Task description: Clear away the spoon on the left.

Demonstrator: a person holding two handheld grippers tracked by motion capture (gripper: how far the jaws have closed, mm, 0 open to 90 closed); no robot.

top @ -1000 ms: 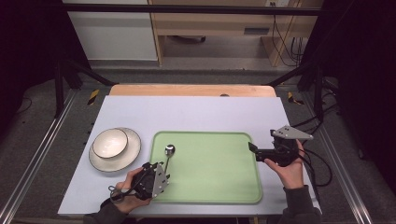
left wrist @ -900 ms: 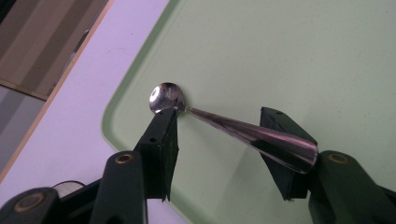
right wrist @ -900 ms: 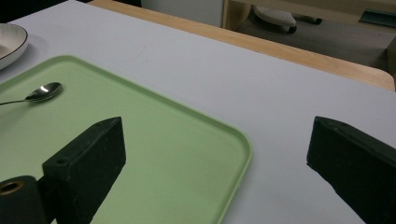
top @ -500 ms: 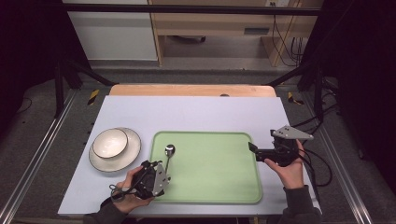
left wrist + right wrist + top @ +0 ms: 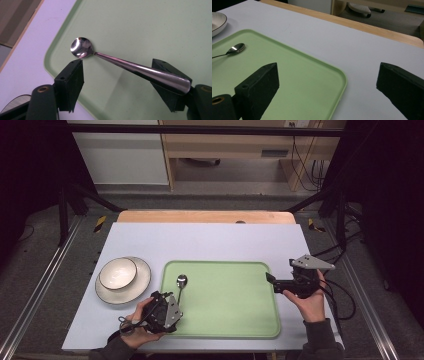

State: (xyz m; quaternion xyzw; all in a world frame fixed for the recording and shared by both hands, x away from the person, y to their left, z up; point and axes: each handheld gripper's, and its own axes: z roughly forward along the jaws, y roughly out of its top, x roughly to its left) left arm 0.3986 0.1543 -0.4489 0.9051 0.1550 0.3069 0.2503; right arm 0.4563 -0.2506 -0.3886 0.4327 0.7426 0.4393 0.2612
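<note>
My left gripper (image 5: 167, 312) sits at the tray's near left corner, about 7 o'clock on the tray (image 5: 235, 320), held in the left hand (image 5: 137, 325). In the left gripper view (image 5: 125, 82) its jaws stand apart and have just been opening, with the spoon (image 5: 120, 65) lying between them. The spoon's handle end rests against the jaw on that view's right side, while the other jaw stands clear of the handle, just beside the bowl end, so I read the grip as released. The spoon lies on the tray, its bowl toward 12 o'clock from my gripper and its handle running back to the jaws. In the high view the spoon (image 5: 181, 282) lies near the tray's left edge.

At 9 o'clock from the tray, on the white table (image 5: 220, 240), I see a bowl (image 5: 118, 273) sitting on a plate (image 5: 140, 282), well clear of the gripper.

My right gripper (image 5: 272, 281) hangs at the tray's right edge, about 3 o'clock, in the right hand (image 5: 310, 300). In the right gripper view (image 5: 328, 87) its jaws are wide apart with nothing between them, over the tray's (image 5: 294, 82) corner and the bare table (image 5: 352, 50). From there the spoon (image 5: 234, 49) shows at 10 o'clock.
</note>
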